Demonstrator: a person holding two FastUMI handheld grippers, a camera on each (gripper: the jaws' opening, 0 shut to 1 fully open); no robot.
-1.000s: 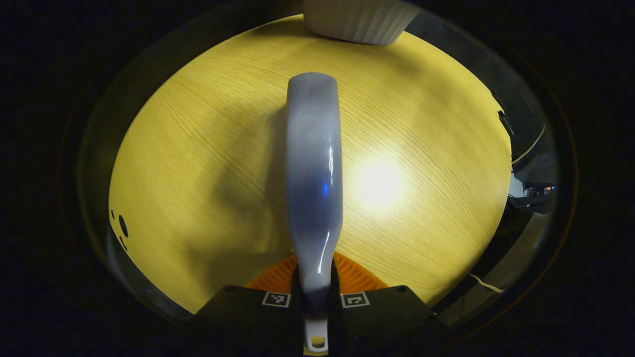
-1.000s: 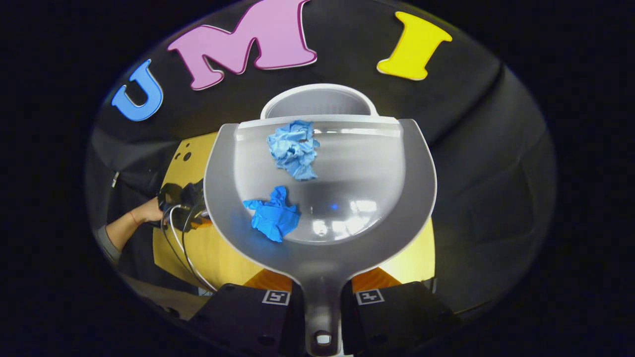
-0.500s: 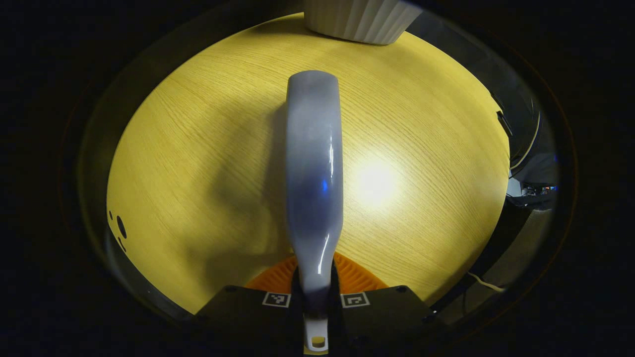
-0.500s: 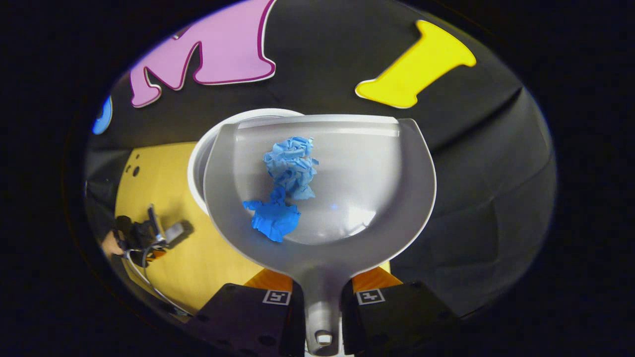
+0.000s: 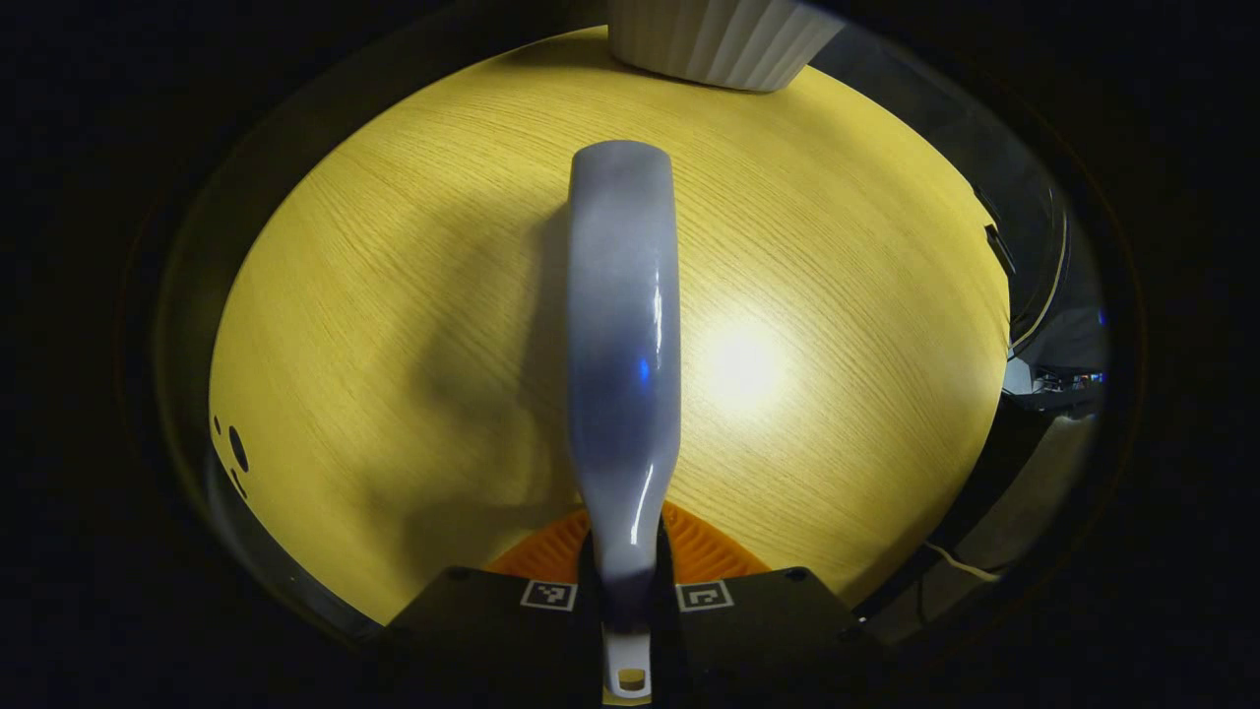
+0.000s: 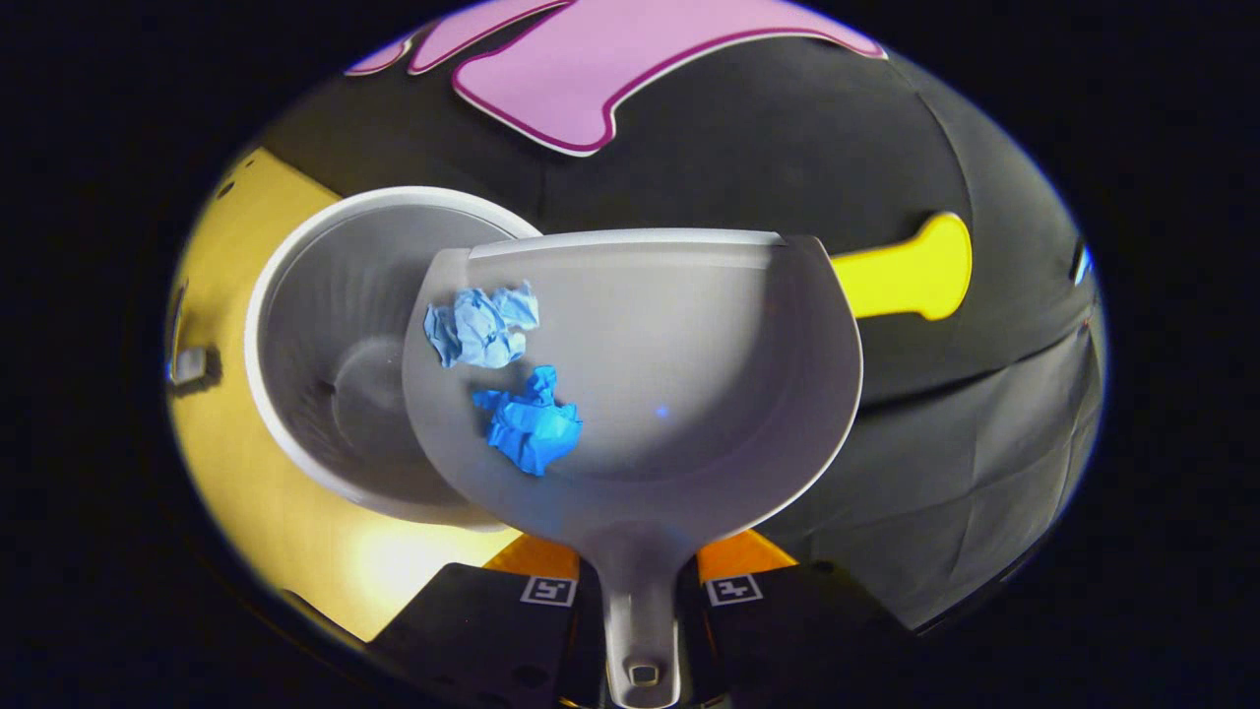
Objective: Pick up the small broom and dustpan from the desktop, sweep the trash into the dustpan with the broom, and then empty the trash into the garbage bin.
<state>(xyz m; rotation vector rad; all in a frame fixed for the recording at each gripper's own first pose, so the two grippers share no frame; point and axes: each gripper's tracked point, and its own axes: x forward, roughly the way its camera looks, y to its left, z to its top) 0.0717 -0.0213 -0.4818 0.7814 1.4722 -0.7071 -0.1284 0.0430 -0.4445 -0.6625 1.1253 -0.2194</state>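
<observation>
In the left gripper view my left gripper [image 5: 626,596] is shut on the handle of the small grey broom [image 5: 622,335], which points forward above the yellow wooden desktop [image 5: 394,295]. The ribbed white garbage bin [image 5: 719,39] stands at the table's far edge. In the right gripper view my right gripper [image 6: 640,591] is shut on the handle of the grey dustpan [image 6: 679,394]. The pan is rolled to the left above the bin [image 6: 335,364]. A pale blue paper wad [image 6: 480,327] and a darker blue wad [image 6: 530,429] lie in the pan's left half, near its edge over the bin's opening.
The bin's inside looks bare and grey. The black cloth wall [image 6: 748,167] rises just behind the bin and the pan. Cables and dark equipment [image 5: 1053,364] sit past the desktop's right edge. Small holes [image 5: 236,448] mark the desktop at the left.
The right gripper has swung and rolled the dustpan left over the bin. The pale wad has slid toward the pan's left edge. The left gripper and broom have barely moved.
</observation>
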